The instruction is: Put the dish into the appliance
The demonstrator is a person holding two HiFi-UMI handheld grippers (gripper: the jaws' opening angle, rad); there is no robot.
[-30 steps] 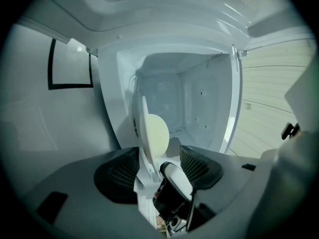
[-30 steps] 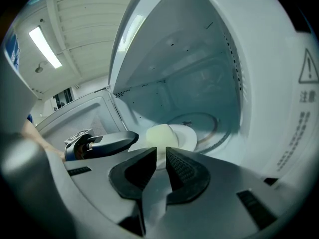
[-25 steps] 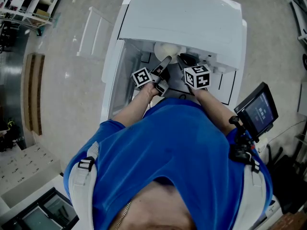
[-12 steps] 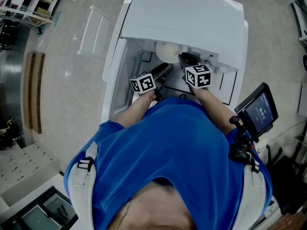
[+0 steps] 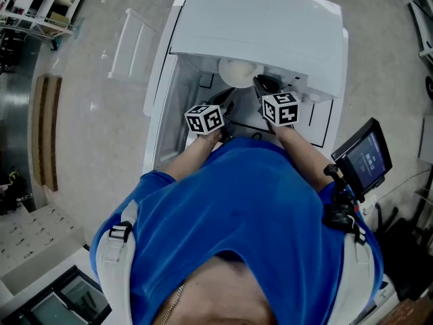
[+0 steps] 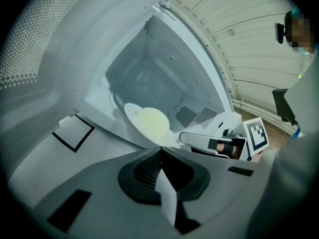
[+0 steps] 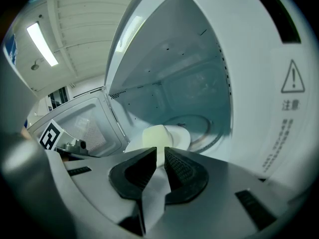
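Floor of grey speckled stone [image 5: 101,134] lies all around a white counter [image 5: 319,124]. A white box-shaped appliance [image 5: 264,19] sits on the counter at 12 o'clock in the head view. Its white door [image 5: 162,100] hangs open toward 9 o'clock.

A metal shelf rack [image 5: 40,5] stands at 10 o'clock, and a small dark screen [image 5: 364,156] is at 4 o'clock. In the right gripper view a long bright ceiling light [image 7: 42,44] glows at 10 o'clock.

The right tool [image 7: 160,156] is clamped on the rim of a round white dish with a pale yellow middle [image 7: 162,136]. It holds the dish in the mouth of the appliance.

The left tool [image 6: 160,151] is just beside it. Its jaws have just been closing, and now they are together with nothing between them.
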